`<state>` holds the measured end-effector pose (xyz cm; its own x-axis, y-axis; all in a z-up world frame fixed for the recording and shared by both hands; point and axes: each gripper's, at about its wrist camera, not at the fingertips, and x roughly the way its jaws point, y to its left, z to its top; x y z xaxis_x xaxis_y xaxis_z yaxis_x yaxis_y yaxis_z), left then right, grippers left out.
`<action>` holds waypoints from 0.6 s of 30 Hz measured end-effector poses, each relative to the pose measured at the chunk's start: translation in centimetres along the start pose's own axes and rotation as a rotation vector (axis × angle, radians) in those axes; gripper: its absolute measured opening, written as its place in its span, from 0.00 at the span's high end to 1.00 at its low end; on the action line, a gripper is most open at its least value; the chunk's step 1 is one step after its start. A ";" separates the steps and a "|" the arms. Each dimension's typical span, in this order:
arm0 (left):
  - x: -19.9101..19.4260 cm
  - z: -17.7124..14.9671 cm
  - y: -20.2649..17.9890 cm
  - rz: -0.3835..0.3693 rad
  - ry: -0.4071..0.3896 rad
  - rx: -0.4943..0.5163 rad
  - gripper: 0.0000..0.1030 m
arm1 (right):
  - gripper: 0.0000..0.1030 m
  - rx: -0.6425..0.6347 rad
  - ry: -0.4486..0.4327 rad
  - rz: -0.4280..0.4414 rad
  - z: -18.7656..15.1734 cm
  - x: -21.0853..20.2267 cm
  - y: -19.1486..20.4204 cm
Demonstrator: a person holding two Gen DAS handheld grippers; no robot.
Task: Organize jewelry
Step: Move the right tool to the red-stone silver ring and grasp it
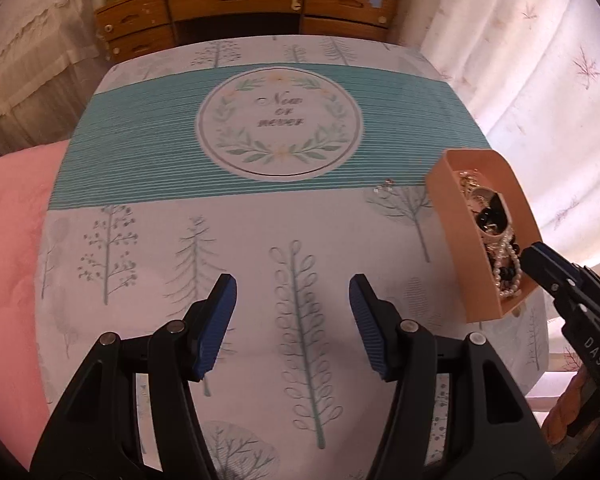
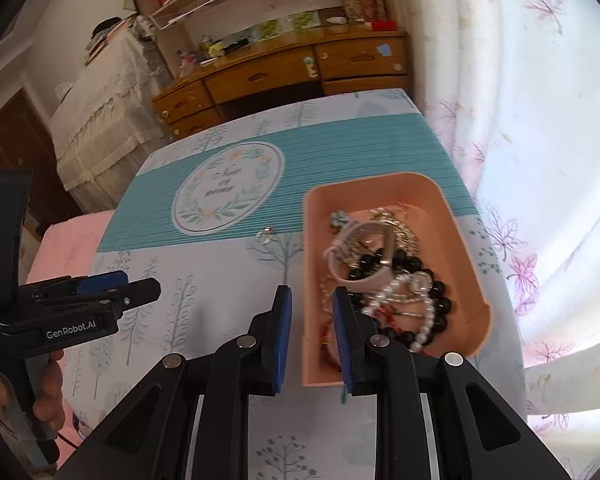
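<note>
Lying loose, small ring (image 2: 265,233), beside tray (image 2: 384,188)

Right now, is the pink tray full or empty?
Partly full. The pink tray holds a tangled pile: black beads, pearls, a white watch. Its far end shows bare floor.

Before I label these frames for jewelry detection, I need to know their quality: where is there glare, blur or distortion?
Left wrist view: fisheye bends the table edges; the small piece on the cloth is soft and hard to identify. Right wrist view: the curtain is blown out by backlight, and the jewelry in the pink tray looks slightly smeared.
</note>
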<state>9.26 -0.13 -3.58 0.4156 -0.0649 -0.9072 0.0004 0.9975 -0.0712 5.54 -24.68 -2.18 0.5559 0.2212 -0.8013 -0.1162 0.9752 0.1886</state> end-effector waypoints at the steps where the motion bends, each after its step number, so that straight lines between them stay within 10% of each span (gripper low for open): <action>1: -0.2 -0.2 1.0 0.015 -0.009 -0.019 0.46 | 0.75 -0.014 0.001 0.008 0.1 0.0 0.8; 11: 0.2 0.2 6.3 0.066 -0.055 -0.135 0.46 | 0.70 -0.048 0.065 0.109 4.2 4.2 6.4; 18: 1.3 3.6 6.4 0.077 -0.095 -0.158 0.46 | 0.70 0.176 0.205 0.084 7.6 11.7 5.9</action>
<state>13.07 6.27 -3.77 0.4930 0.0216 -0.8698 -0.1743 0.9819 -0.0744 17.60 -16.44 -6.13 0.3705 0.3162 -0.8733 -0.0002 0.9403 0.3404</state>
